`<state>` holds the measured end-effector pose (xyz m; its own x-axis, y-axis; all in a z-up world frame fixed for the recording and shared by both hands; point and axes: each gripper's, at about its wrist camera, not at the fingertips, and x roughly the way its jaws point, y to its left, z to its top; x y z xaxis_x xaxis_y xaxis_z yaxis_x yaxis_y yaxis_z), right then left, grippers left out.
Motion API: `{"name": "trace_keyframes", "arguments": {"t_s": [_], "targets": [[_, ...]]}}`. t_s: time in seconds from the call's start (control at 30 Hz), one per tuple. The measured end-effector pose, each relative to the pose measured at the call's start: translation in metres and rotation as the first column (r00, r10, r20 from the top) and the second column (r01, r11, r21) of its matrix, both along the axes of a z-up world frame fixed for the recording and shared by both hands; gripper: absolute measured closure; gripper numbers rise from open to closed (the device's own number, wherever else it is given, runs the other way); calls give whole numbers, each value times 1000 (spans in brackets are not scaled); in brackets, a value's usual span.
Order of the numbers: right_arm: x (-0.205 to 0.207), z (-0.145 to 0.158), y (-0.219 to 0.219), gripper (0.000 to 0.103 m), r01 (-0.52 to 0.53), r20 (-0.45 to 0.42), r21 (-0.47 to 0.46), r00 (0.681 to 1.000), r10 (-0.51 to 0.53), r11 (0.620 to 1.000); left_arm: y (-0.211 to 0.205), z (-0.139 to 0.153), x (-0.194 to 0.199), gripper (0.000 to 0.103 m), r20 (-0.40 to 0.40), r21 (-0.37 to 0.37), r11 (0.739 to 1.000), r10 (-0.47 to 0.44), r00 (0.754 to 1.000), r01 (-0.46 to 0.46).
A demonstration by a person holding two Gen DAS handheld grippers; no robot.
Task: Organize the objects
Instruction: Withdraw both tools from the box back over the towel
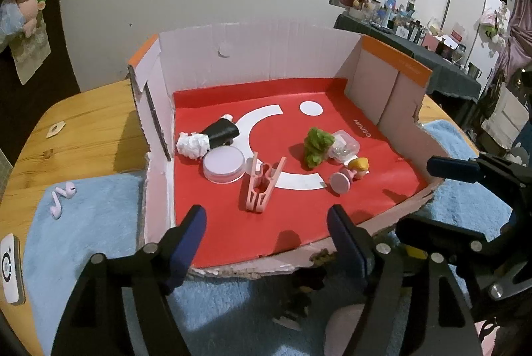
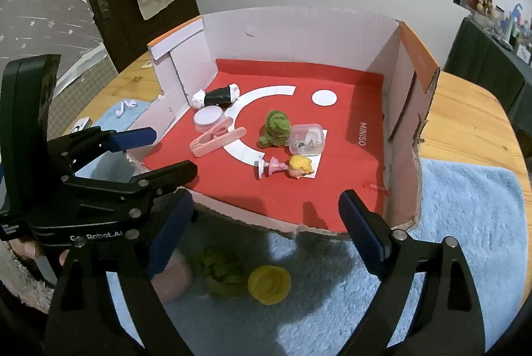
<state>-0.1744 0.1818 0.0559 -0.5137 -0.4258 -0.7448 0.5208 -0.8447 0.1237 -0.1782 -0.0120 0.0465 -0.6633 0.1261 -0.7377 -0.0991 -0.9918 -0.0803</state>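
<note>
An open cardboard box with a red floor holds a pink clothes peg, a round lilac tin, a black-and-white roll, a green fuzzy toy, a clear small case and a yellow-haired doll. My left gripper stands open over the box's front edge, empty. My right gripper is open and empty above a green tuft and a yellow cap.
The box sits on a blue towel on a wooden table. Pink earbuds and a white device lie left of the box. A pink lump rests by the tuft.
</note>
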Motion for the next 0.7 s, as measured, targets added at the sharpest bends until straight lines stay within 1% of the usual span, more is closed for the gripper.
{"name": "trace_keyframes", "arguments": {"t_s": [0.13,0.3,0.37,0.47,0.57,0.7], "targets": [[5,2,1,12,1,-7,1,1000,-1,1000,0,0,4,22,-4,-2,1000,9,1000,-9],[9,4,2,11,5,-15,-3,1000,-5,1000,-2,1,12,22,-8,-4,1000,17,1000,-17],[11,4,2,8,3,-18,-3,1000,-3,1000,-2,3,15,17,-14,-7,1000,21,1000,-21],[15,5,1,7,-1,-31,4,1000,1,1000,-2,8,21,16,-33,-15,1000,27,999,-28],[18,6,1,5,-2,-29,-1,1000,2,1000,0,11,26,10,-49,-28,999,25,998,-27],[22,5,2,5,-1,-30,-1,1000,1,1000,0,12,30,8,-54,-32,999,27,998,-28]]}}
